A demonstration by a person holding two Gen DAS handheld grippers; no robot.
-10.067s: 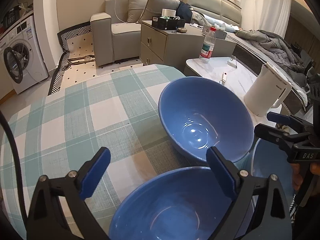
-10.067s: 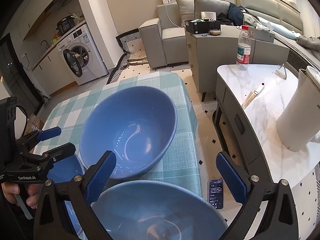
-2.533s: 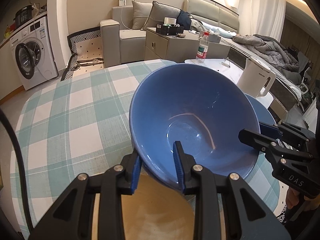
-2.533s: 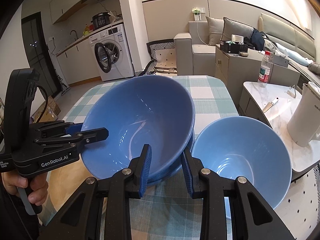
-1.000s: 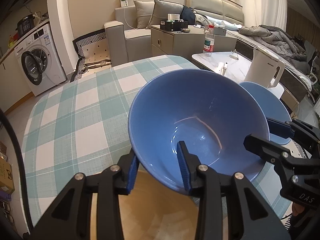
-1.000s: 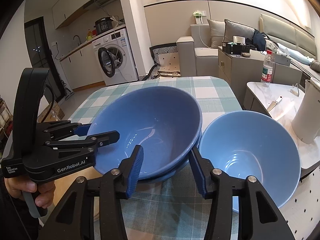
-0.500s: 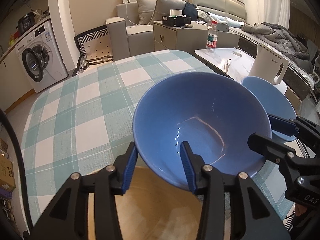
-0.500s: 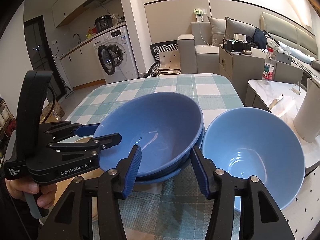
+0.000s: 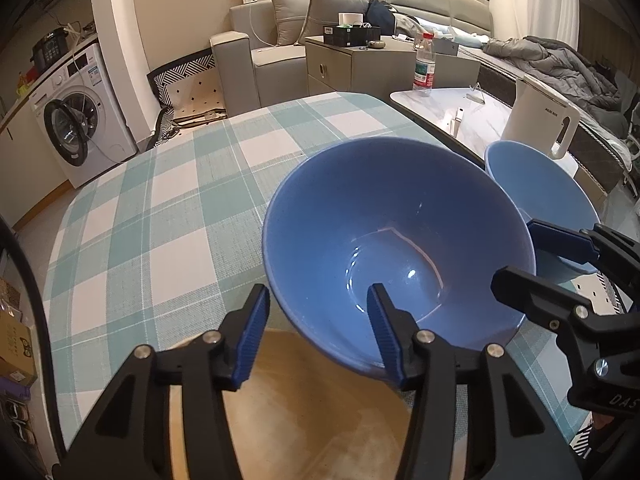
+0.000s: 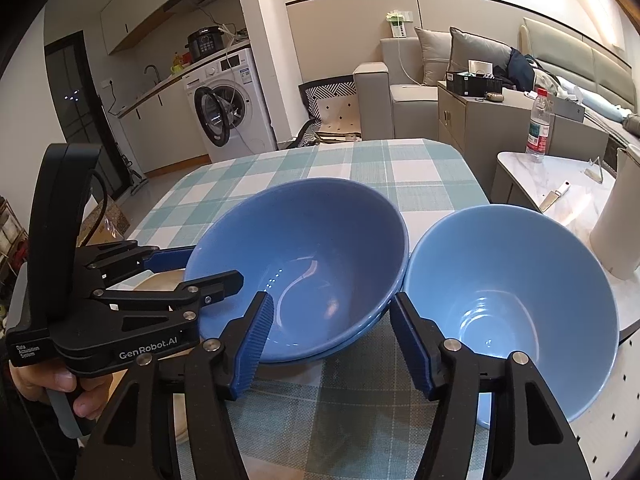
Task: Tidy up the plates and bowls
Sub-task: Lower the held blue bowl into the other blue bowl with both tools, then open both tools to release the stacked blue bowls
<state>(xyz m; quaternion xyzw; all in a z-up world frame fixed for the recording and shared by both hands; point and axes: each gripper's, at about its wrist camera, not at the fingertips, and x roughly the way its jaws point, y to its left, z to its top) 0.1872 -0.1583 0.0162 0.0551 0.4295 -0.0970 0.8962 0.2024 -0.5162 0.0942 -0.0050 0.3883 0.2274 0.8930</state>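
The table with its green-and-white checked cloth (image 9: 168,184) filled most of both views, a bare patch of wooden top (image 9: 304,408) showing at the near edge. On it sat a stack of two dark blue bowls (image 10: 304,264), the upper one nested in the lower, whose rim (image 10: 320,354) showed just beneath it. Just beside the stack, on its right, stood a single lighter blue bowl (image 10: 516,300) at the table's edge; whether the two rims touched could not be told.

The left gripper (image 9: 318,330) was spread, its fingers straddling the near rim of the upper dark bowl, one outside the wall and one inside, neither clearly pressing it. The right gripper (image 10: 332,338) was also spread, at the near side of the stack, its right finger (image 10: 408,344) in the gap between the stack and the lighter bowl.

A white electric kettle (image 9: 540,116) stood on the marble side table (image 9: 452,100) beyond, with a plastic water bottle (image 9: 424,62).
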